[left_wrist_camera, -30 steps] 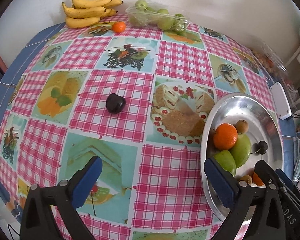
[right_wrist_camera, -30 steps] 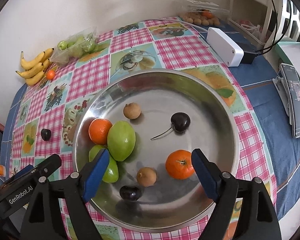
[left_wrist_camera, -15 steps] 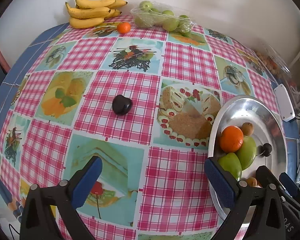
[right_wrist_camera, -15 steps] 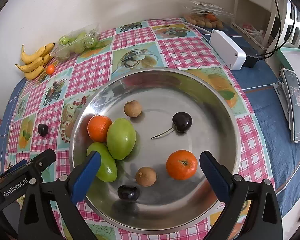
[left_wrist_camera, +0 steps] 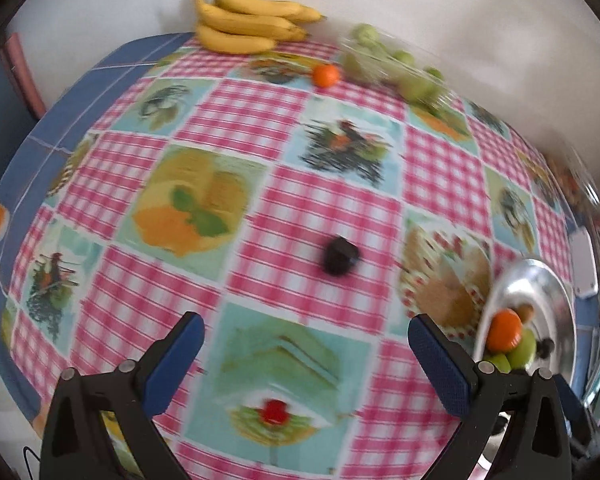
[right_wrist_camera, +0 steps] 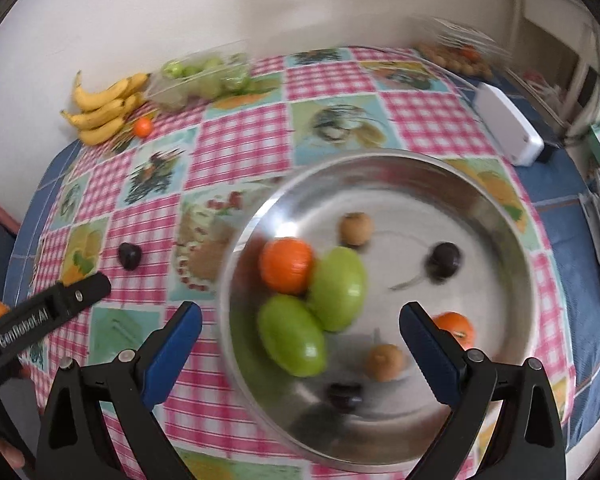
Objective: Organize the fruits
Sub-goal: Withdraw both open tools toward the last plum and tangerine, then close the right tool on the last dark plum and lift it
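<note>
Both claws stand wide open and hold nothing. Left gripper (left_wrist_camera: 306, 354) hangs over the checked tablecloth (left_wrist_camera: 256, 120), its blue pads (left_wrist_camera: 176, 360) spread apart above a printed cake square. Straight ahead of it, between the lines of its two fingers and apart from both, a dark plum (left_wrist_camera: 340, 257) lies alone on a pink gingham square. Off to its right, the steel bowl (left_wrist_camera: 556, 280) shows at the frame edge. Far ahead, by the wall, lie a bunch of bananas (left_wrist_camera: 248, 20), a small orange (left_wrist_camera: 326, 75) just to their right, and a clear bag of green fruit (left_wrist_camera: 396, 68), blurred.

Right gripper (right_wrist_camera: 300, 338) hovers over the near left part of the bowl (right_wrist_camera: 380, 168). Between its fingers lie two green mangoes (right_wrist_camera: 312, 308), touching each other, with an orange mandarin (right_wrist_camera: 286, 266) against the farther one. A second mandarin (right_wrist_camera: 454, 326) sits just behind the right finger. Near the claw, in the bowl, rest a brown longan (right_wrist_camera: 384, 360) and a dark fruit (right_wrist_camera: 344, 394), smeared by blur. Farther in lie another longan (right_wrist_camera: 356, 228) and a stemmed cherry (right_wrist_camera: 444, 260). To the left, outside the bowl, the plum (right_wrist_camera: 130, 256) lies on the cloth just beyond the other gripper's black finger (right_wrist_camera: 48, 312). A white box (right_wrist_camera: 508, 128) sits beyond the bowl to the right.
</note>
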Action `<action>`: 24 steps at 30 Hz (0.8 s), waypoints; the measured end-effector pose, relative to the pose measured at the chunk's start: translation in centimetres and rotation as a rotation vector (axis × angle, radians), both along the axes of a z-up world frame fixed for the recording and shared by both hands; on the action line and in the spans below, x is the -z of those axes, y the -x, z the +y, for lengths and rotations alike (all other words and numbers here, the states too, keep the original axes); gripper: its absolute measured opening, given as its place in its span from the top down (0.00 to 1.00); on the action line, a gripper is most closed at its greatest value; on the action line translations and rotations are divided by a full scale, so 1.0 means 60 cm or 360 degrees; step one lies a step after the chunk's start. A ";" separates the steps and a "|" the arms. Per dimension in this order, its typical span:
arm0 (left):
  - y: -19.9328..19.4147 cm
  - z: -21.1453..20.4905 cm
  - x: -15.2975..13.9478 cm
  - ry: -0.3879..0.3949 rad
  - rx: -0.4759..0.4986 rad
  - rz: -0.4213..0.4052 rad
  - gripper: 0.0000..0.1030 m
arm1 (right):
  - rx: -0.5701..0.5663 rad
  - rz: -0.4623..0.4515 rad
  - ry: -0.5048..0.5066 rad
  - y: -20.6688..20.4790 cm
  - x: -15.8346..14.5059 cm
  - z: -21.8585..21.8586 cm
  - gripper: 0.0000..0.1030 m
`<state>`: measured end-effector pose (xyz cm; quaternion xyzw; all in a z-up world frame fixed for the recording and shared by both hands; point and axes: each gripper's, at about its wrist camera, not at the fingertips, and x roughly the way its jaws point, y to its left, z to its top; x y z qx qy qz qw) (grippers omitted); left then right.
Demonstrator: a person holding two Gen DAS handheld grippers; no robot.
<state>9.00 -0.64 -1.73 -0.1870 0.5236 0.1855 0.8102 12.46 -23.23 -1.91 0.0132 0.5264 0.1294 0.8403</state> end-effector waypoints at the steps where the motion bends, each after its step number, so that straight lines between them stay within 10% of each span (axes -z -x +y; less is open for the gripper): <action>1: 0.002 0.016 -0.001 0.0002 -0.0031 -0.0003 0.00 | -0.0015 -0.0001 -0.0001 0.001 0.000 0.010 0.04; 24: 0.013 0.176 0.032 0.0084 -0.0239 -0.0016 0.00 | -0.0199 0.0082 -0.0154 -0.021 0.037 0.208 0.04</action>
